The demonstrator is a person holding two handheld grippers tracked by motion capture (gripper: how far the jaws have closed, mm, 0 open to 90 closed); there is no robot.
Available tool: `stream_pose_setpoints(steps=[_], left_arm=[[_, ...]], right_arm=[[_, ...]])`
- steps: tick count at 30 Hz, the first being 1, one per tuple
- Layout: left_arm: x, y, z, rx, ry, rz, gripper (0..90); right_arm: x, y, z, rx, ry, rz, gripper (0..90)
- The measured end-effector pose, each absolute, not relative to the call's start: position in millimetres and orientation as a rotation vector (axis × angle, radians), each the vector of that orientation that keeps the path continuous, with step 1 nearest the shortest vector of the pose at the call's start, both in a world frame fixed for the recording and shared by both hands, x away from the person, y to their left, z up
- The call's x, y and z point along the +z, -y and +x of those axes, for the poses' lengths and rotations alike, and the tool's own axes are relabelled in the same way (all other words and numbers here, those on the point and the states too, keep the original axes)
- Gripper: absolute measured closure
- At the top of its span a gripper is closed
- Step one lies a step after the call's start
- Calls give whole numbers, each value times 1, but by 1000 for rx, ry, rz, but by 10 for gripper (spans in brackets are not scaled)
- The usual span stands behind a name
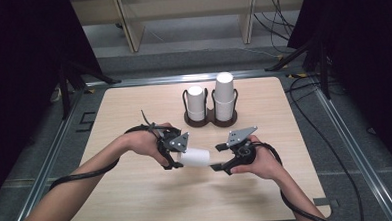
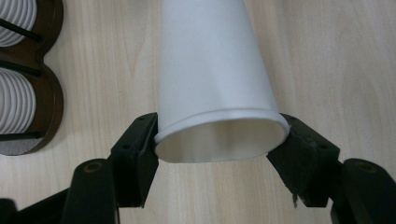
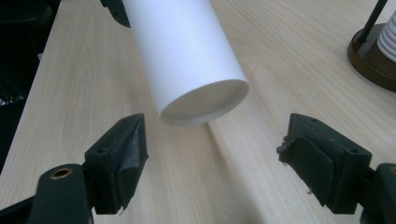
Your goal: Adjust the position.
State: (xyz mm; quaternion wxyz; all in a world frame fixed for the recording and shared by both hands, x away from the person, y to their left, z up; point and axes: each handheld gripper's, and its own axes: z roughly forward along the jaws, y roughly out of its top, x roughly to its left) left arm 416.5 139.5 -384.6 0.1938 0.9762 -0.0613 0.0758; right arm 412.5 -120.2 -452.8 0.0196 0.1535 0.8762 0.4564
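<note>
- The left gripper (image 1: 177, 154) clamped the paper cup's (image 1: 195, 157) rim, holding it sideways above the table's (image 1: 137, 193) middle.
- The right gripper (image 1: 219, 157) stood wide at the cup's base; a handover seemed underway, needing it to close there.

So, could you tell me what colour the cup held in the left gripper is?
Plain white, no print; the paper cup shows best in the left gripper view.

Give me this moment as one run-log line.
left gripper: shut on paper cup at its rim | right gripper: open, facing cup base, not touching | cup: held sideways above table
</note>
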Motion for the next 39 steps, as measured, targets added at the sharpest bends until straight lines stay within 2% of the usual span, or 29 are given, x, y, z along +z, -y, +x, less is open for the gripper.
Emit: stream_pose_setpoints(steps=[21,39], left_arm=[[-381,-123,420,177,191,2871,345],[-377,-112,418,171,224,2921,350]], right_arm=[[-443,108,414,1391,-2745,428,223],[-436,86,416,1315,-2804,329,215]])
